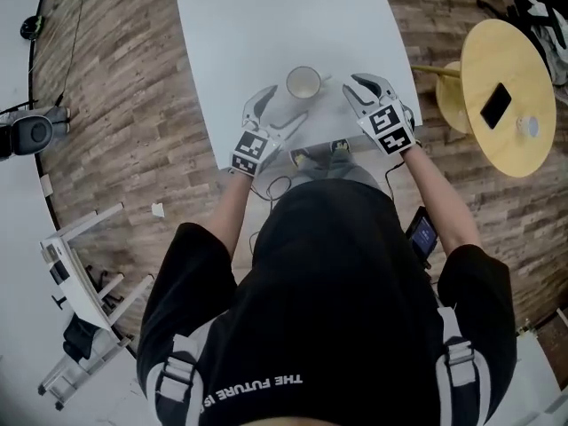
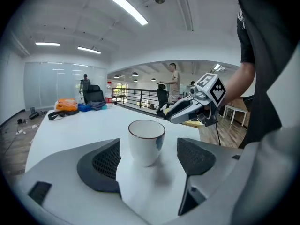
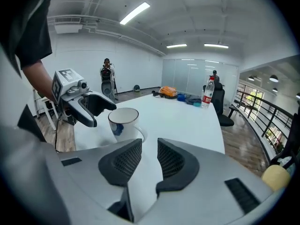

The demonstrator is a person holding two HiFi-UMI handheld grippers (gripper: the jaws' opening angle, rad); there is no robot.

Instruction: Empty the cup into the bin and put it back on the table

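A white cup (image 1: 303, 83) with a dark rim and a blue mark stands upright on the white table (image 1: 240, 34) near its front edge. My left gripper (image 1: 282, 109) is open, its jaws wide apart just left of the cup. In the left gripper view the cup (image 2: 146, 142) stands between and just beyond the fingertips, touching neither. My right gripper (image 1: 364, 85) hovers to the cup's right, a narrow gap between its jaws and nothing in it. The right gripper view shows the cup (image 3: 123, 123) ahead and to the left, handle turned toward me, with the left gripper (image 3: 82, 104) beyond it.
A round wooden side table (image 1: 524, 140) with a phone (image 1: 495, 105) stands to the right. A white rack (image 1: 80, 282) is on the floor at left. A water bottle (image 3: 209, 92) and bags (image 3: 168, 92) lie at the table's far end. People stand in the background.
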